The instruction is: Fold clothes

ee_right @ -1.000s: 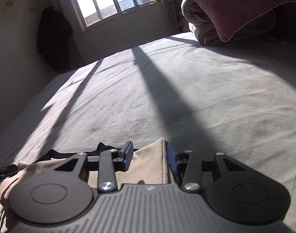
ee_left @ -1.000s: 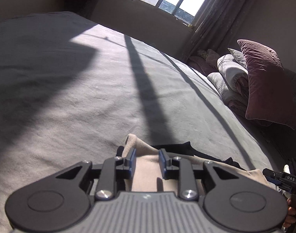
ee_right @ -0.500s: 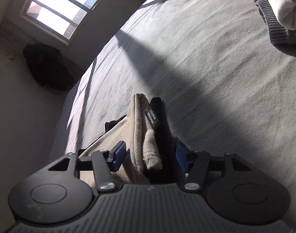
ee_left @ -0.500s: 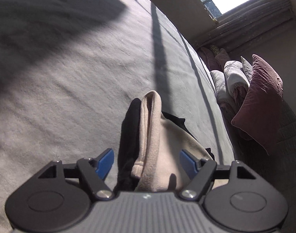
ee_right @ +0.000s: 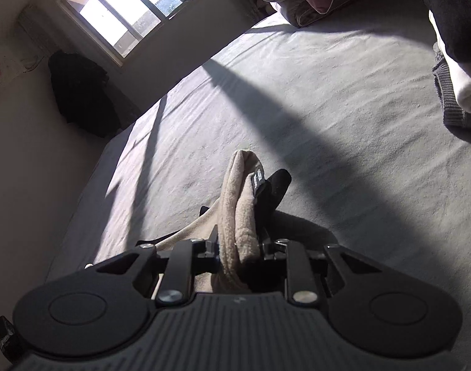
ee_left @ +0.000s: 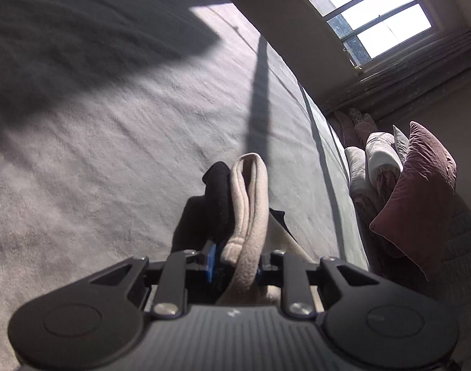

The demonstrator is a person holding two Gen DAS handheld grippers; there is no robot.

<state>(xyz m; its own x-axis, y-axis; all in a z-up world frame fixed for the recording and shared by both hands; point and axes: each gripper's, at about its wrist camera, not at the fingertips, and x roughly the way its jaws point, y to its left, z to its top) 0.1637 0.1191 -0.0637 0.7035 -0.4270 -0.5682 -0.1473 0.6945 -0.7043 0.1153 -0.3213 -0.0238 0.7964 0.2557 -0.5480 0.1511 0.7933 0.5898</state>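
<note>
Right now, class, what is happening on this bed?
A person is folding a beige fleece garment with black lining on the grey bedspread. The left gripper and the right gripper are each shut on a bunched edge of it. A maroon velvet pillow lies at the head of the bed.

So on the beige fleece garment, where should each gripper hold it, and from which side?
At the thick rolled hem of the beige fleece garment, one corner each. The left gripper and right gripper each come along the hem's length, jaws closed across the doubled layers, since the bunched edge gives bulk to pinch.
</note>
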